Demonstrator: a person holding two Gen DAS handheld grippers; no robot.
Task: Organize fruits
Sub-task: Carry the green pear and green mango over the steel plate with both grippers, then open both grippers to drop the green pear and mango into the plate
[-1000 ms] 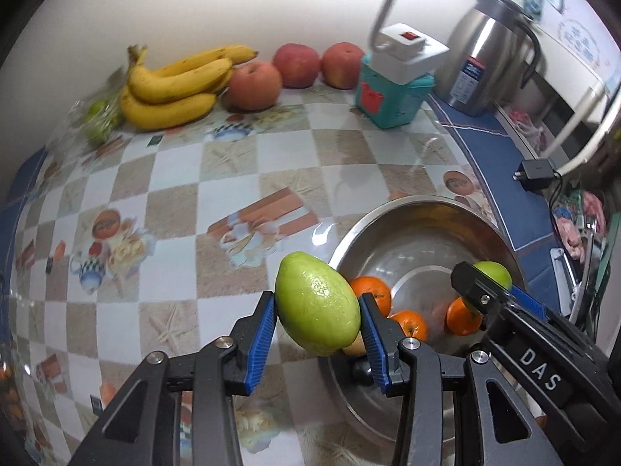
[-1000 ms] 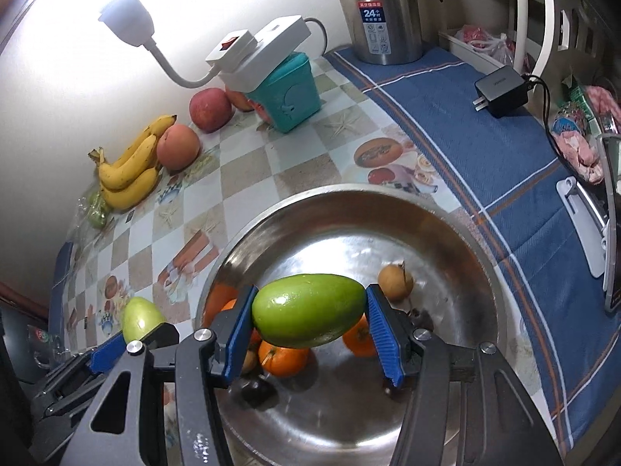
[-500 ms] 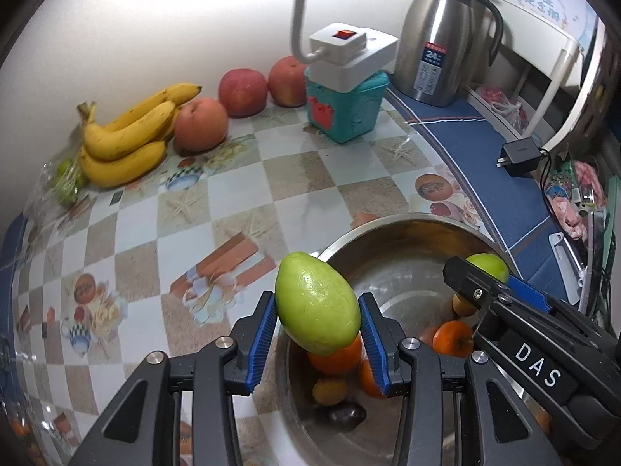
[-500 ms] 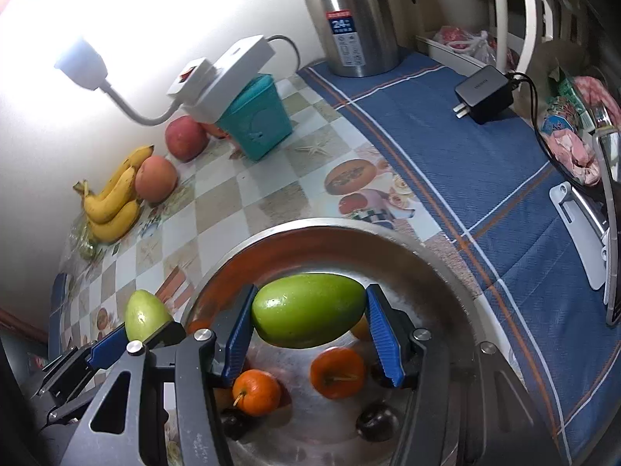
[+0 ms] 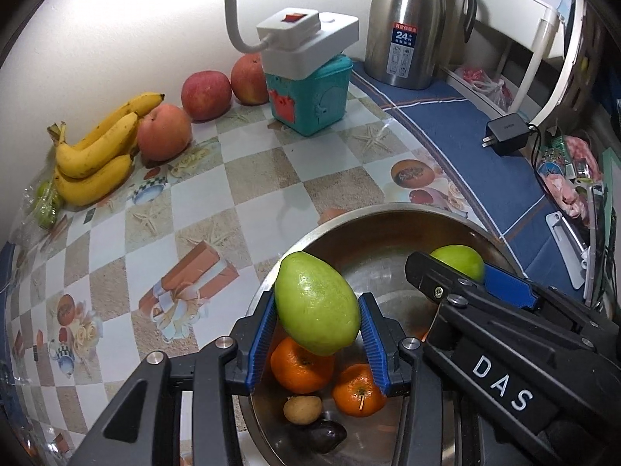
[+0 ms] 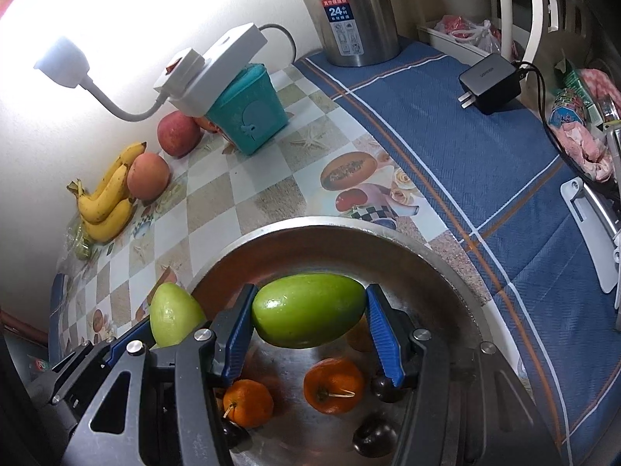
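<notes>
Two green fruits held over the steel bowl

The left gripper (image 5: pixel 316 343) clamps a pale green fruit (image 5: pixel 316 303), the right gripper (image 6: pixel 308 336) a darker green fruit (image 6: pixel 308 310), above the bowl (image 6: pixel 458 272) with oranges (image 6: pixel 333 384); bananas (image 5: pixel 97 155) lie far on the desk (image 5: pixel 240 178).

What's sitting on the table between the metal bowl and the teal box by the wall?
Nothing: only bare checkered tablecloth runs from the round steel bowl to the teal plastic box. The left wrist view shows it clearest.
</notes>
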